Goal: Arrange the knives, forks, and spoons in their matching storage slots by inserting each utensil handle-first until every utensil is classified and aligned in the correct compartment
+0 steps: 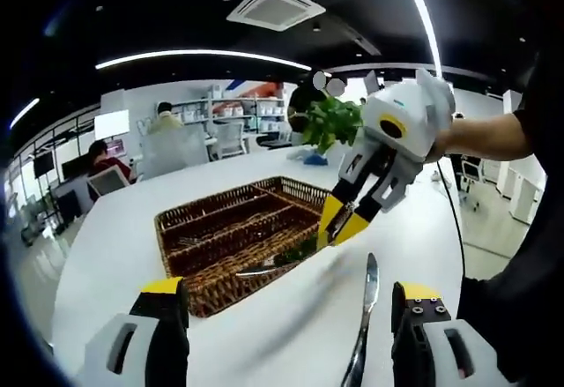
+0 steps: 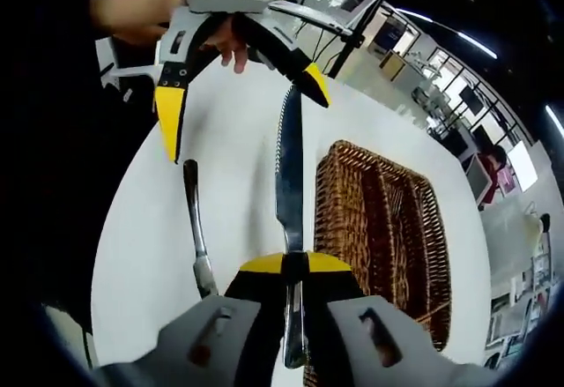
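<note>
Wicker tray [image 2: 388,219] on white table [image 2: 238,140], right gripper [image 2: 295,268] jaws clamping a knife [image 2: 289,175], left gripper [image 2: 242,96] jaws spread, no legible writing.

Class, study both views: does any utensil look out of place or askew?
One knife lies loose on the white table, outside the wicker tray. The right gripper clamps another knife in the air, not yet slotted.
</note>
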The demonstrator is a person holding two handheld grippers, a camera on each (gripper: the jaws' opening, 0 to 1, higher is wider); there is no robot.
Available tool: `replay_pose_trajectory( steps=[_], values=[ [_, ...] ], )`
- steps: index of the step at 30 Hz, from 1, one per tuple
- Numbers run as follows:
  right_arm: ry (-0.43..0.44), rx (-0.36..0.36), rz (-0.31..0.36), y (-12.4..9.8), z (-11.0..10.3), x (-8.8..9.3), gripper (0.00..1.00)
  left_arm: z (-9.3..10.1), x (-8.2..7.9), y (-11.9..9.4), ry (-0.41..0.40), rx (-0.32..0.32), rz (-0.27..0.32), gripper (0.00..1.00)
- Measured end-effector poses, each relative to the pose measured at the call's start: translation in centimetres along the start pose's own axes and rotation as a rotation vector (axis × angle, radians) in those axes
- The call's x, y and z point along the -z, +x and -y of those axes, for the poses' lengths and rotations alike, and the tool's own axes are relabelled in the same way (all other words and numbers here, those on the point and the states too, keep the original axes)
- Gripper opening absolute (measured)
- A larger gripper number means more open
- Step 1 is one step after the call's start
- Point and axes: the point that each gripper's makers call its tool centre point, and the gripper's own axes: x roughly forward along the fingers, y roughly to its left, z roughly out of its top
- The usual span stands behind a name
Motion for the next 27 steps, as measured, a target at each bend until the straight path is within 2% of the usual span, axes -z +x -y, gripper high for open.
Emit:
replay_pose_trajectory(
  steps=[12, 19, 27],
  values=[
    [0.005, 0.027, -0.057, 0.1, 3.9, 0.5, 0.04, -0.2, 0.5, -0.7, -0.019, -0.021, 0.007, 1.00],
    [0.022, 0.022, -0.088, 1.7, 5.4, 1.3, 0.04, -0.7, 0.5, -0.8, -0.015, -0.036, 0.012, 0.98],
    [0.047, 0.034, -0.119, 3.1, 6.9, 1.9, 0.04, -1.1, 1.0, -0.4, -0.001, -0.023, -0.015, 0.98]
  ],
)
